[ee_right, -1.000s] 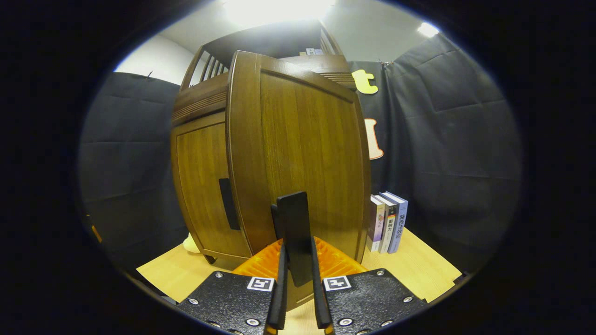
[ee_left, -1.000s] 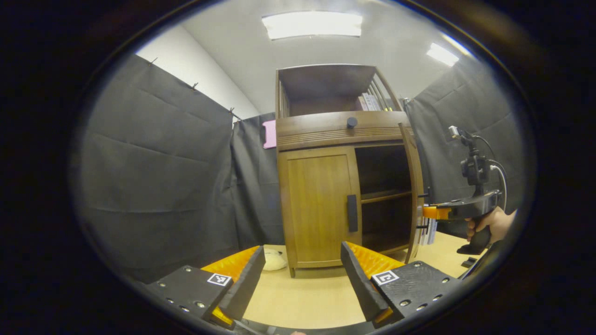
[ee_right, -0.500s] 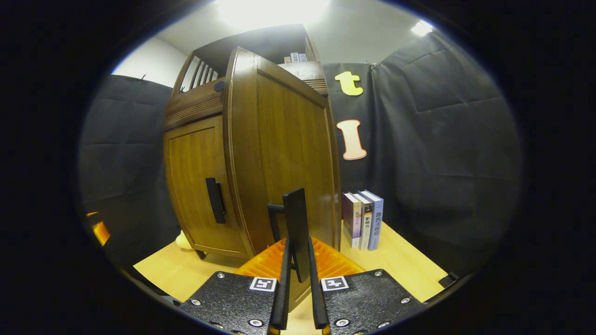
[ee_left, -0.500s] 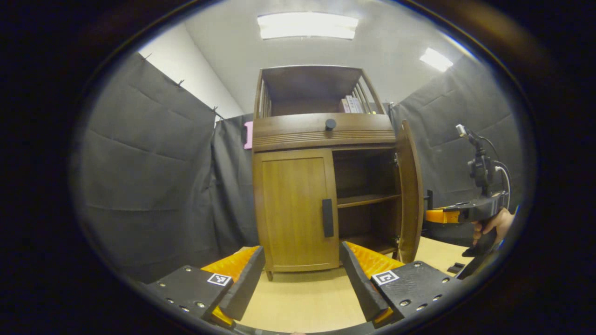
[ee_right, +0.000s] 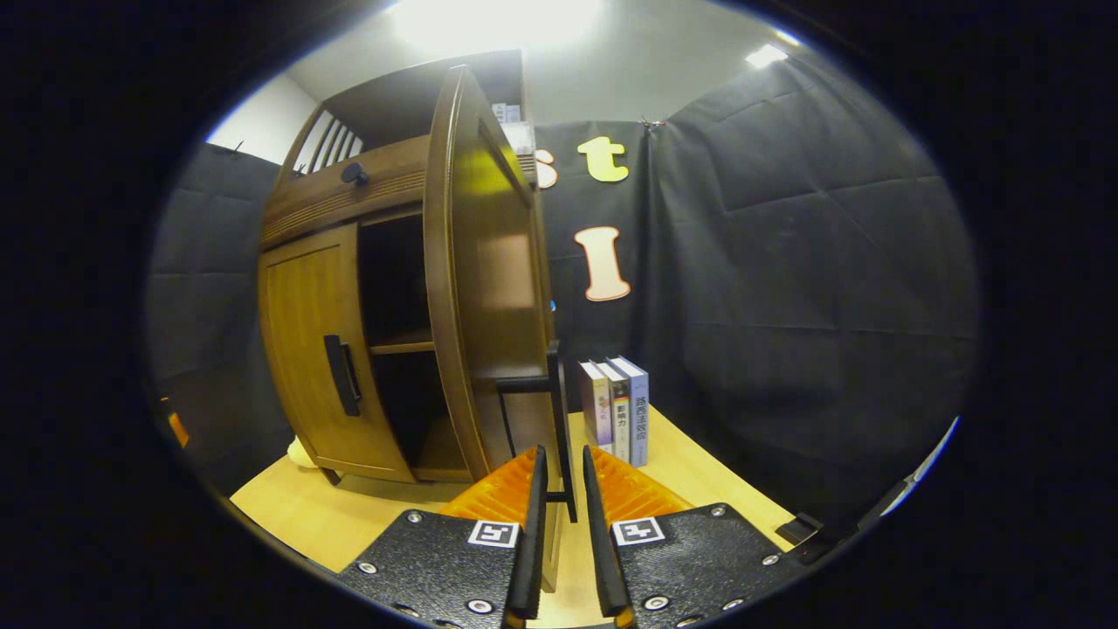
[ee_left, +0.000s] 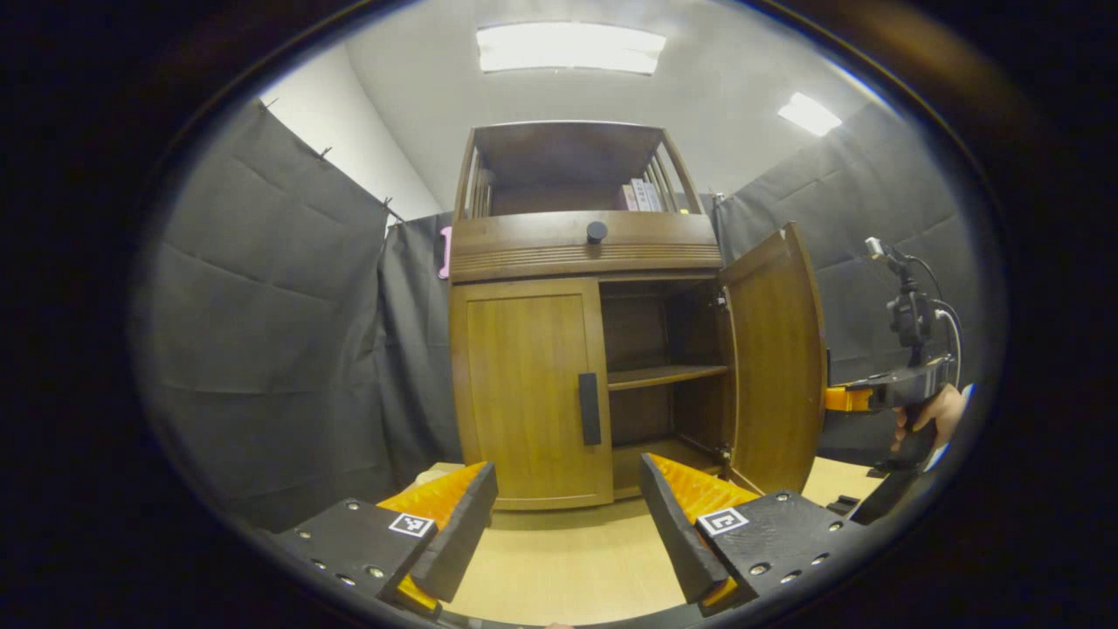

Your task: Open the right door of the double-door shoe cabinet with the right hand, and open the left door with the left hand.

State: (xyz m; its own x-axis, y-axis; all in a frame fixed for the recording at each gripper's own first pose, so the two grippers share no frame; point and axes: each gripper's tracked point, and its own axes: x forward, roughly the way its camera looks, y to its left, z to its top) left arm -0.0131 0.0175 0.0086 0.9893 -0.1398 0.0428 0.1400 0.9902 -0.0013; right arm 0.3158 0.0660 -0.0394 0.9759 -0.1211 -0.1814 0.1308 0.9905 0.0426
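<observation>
The wooden shoe cabinet [ee_left: 524, 253] stands on the table. Its left door [ee_left: 524, 393] is closed, with a dark handle [ee_left: 590, 408]. The right door [ee_left: 777, 367] is swung wide open and bare shelves show inside. My left gripper [ee_left: 563, 524] is open, a short way in front of the left door and touching nothing. In the right gripper view the right door [ee_right: 480, 288] is nearly edge-on. My right gripper [ee_right: 563, 452] has its fingers close on either side of that door's handle [ee_right: 555, 411]; slim gaps show beside the bar. A hand [ee_left: 939, 415] holds the right gripper [ee_left: 852, 397] behind the open door.
Three books [ee_right: 616, 411] stand on the light wooden table [ee_right: 699, 472] right of the cabinet. More books [ee_left: 642, 194] sit on the top shelf, above a drawer with a round knob [ee_left: 596, 231]. A pale soft object [ee_right: 301, 454] lies left of the cabinet's foot. Black cloth walls surround the booth.
The right door has swung from about half open to wide open, drawn by the right gripper. Its handle has turned edge-on between the fingers. The left gripper stays open.
</observation>
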